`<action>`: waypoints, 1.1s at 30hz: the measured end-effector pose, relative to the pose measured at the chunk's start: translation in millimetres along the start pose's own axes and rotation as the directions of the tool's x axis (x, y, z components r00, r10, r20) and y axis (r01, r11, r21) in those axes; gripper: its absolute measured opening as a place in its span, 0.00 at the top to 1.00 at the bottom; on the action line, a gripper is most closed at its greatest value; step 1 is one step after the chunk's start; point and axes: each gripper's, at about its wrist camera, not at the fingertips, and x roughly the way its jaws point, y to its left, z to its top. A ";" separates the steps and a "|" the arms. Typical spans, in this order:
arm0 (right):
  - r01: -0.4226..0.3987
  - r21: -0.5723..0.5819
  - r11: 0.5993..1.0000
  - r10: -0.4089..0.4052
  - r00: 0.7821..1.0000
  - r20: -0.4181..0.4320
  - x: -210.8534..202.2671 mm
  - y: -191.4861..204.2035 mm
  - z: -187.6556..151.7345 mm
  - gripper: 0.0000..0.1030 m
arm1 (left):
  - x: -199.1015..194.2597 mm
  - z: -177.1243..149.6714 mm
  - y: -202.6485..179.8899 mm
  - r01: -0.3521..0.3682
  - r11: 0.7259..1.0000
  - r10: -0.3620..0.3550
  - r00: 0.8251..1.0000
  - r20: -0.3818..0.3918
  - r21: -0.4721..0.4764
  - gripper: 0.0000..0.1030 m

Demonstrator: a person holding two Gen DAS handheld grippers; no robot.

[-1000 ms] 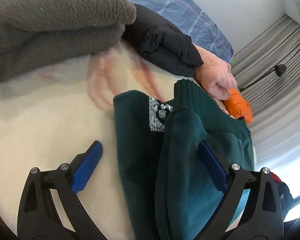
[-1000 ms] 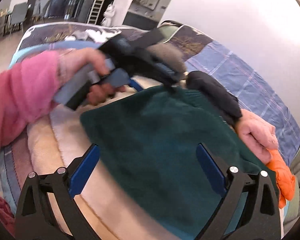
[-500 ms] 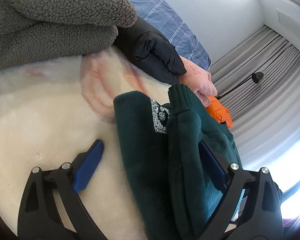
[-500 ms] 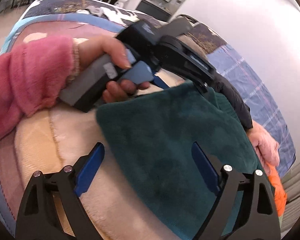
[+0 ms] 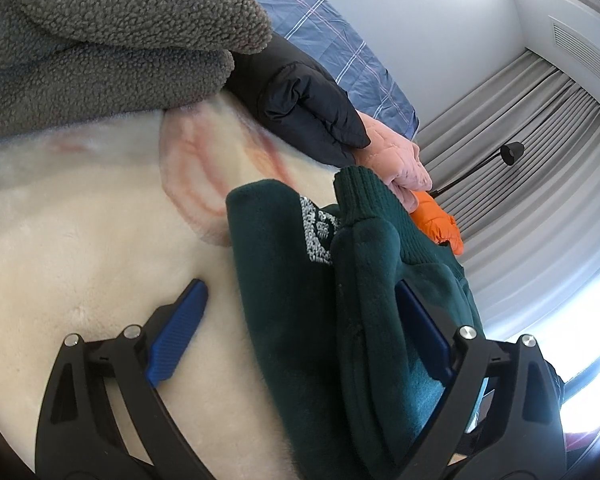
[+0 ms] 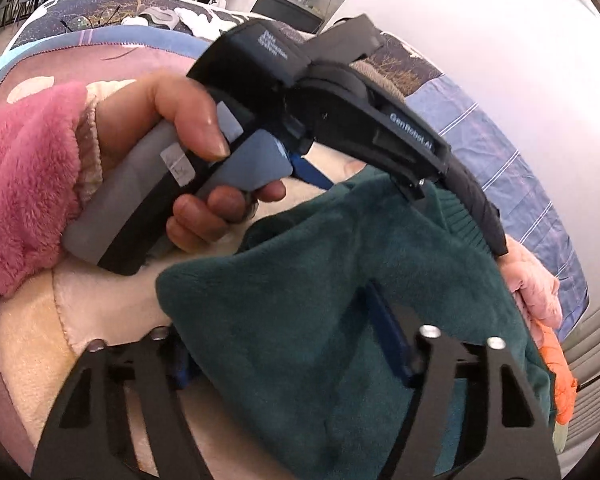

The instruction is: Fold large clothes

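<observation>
On the left of the left wrist view a grey fleece (image 5: 112, 40) lies folded on a cream blanket (image 5: 80, 232) that covers the bed. The left gripper (image 5: 300, 320) stands with its jaws wide: the left pad (image 5: 178, 336) rests over bare blanket, and the right pad is partly hidden behind a fold of the green sweatshirt (image 5: 300, 320), which passes between the jaws without being pinched. Further right lie a black jacket (image 5: 308, 116), a pink padded garment (image 5: 396, 156) and an orange one (image 5: 440, 224), near grey curtains (image 5: 532, 152).

In the right wrist view a pink sleeve (image 6: 24, 184) fills the left edge, and the left hand (image 6: 180, 160) grips the handle of the left gripper. The green sweatshirt lies folded on the blanket, in the middle and to the right. The right gripper (image 6: 284, 344) is closing its jaws around the near corner of the sweatshirt; the cloth sits between them, and the left pad is hidden under it.
</observation>
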 end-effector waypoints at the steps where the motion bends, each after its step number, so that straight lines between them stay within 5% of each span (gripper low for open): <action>1: 0.001 0.001 1.000 -0.001 1.000 0.003 -0.4 0.1 -0.2 0.37 | 0.0 -0.1 -0.1 0.000 1.000 0.000 1.000 0.000 0.000 0.09; 11: 0.024 0.000 1.000 -0.024 1.000 0.004 4.3 5.7 -1.4 0.39 | -1.3 0.3 4.3 0.012 1.000 -0.012 1.000 -0.011 -0.017 0.09; 12: 0.026 0.001 1.000 -0.026 1.000 0.006 3.8 5.8 -0.9 0.47 | 0.0 2.1 1.0 -0.003 1.000 0.003 1.000 -0.013 -0.015 0.13; 14: 0.063 0.021 0.998 -0.063 0.998 0.017 -0.7 2.5 -0.6 0.70 | 2.7 4.6 -6.2 0.043 0.999 -0.043 0.999 -0.030 -0.010 0.57; 17: -0.002 0.148 0.989 -0.005 0.999 0.045 -17.4 -23.3 -1.9 0.79 | 0.1 7.4 -20.3 0.007 1.000 -0.007 1.000 -0.019 -0.002 0.67; 24: -0.149 0.375 0.915 0.086 0.980 0.180 -71.6 -86.8 -11.1 0.82 | -29.3 27.0 -100.3 -0.056 0.989 0.048 0.997 0.061 0.135 0.72; 33: -0.300 0.586 0.753 0.028 0.904 0.427 -162.0 -197.1 -55.8 0.83 | -21.8 59.1 -263.9 -0.023 0.925 -0.005 0.997 0.073 0.379 0.73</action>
